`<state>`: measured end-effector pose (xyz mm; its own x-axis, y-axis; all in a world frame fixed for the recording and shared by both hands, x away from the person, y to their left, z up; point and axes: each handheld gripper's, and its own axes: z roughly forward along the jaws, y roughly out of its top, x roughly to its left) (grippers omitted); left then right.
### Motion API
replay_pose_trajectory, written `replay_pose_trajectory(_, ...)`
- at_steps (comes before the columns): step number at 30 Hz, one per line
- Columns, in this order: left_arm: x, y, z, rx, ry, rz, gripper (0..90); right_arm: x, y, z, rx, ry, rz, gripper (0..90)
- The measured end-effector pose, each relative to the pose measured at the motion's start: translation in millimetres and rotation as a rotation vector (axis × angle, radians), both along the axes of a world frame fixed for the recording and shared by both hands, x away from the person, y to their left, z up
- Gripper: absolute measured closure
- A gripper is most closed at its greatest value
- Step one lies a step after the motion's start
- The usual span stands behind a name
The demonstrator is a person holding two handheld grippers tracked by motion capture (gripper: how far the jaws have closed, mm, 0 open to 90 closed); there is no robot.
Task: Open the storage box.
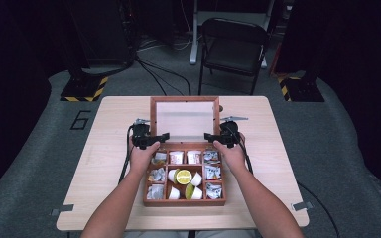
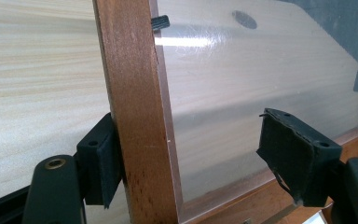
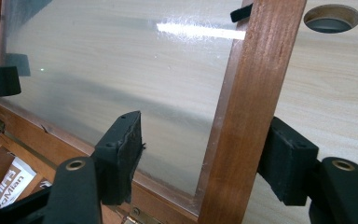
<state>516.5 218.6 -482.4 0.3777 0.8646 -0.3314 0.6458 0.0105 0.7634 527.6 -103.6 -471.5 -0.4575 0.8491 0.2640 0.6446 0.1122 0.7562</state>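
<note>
The left gripper (image 1: 159, 138) is standing half open around the left side bar of the lid (image 2: 137, 116); one jaw is touching the wood and the other is standing apart. The lid is standing upright behind the box (image 1: 183, 201). The right gripper (image 1: 210, 137) is straddling the right bar, half open, not squeezing.

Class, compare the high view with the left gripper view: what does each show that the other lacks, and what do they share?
High view alone: the box's compartments with packets, a lime half, both hands, and a chair. Left gripper view alone: the left gripper close up, jaws astride the lid's wooden side rail, one pad against it, the other apart. Shared: the open lid with its clear pane, and the table.
</note>
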Motion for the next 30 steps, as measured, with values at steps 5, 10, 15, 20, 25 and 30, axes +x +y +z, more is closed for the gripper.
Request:
replay_pose_trajectory(5,-0.3,-3.1,-0.8,0.049,-0.002,-0.02,21.5,0.9,-0.6,-1.0,0.006,0.005,0.001,34.5)
replay_pose_trajectory(10,0.5,-2.6,-1.4,0.045,0.003,-0.021,21.4,0.8,0.4,-0.9,0.002,0.008,-0.004,34.0)
replay_pose_trajectory(15,1.9,-2.0,-3.2,0.036,0.01,-0.02,21.3,1.6,0.2,-2.2,-0.001,0.01,-0.009,33.4)
replay_pose_trajectory(20,3.4,-1.0,-5.0,0.023,0.023,-0.025,21.1,2.6,0.0,-3.8,0.0,0.018,-0.008,32.2)
replay_pose_trajectory(25,5.5,1.0,-7.6,0.018,0.043,-0.033,20.5,3.7,0.7,-6.2,-0.001,0.031,-0.01,31.2)
replay_pose_trajectory(30,6.6,3.2,-8.8,0.008,0.08,-0.036,20.0,5.4,0.5,-8.5,0.004,0.049,-0.001,31.4)
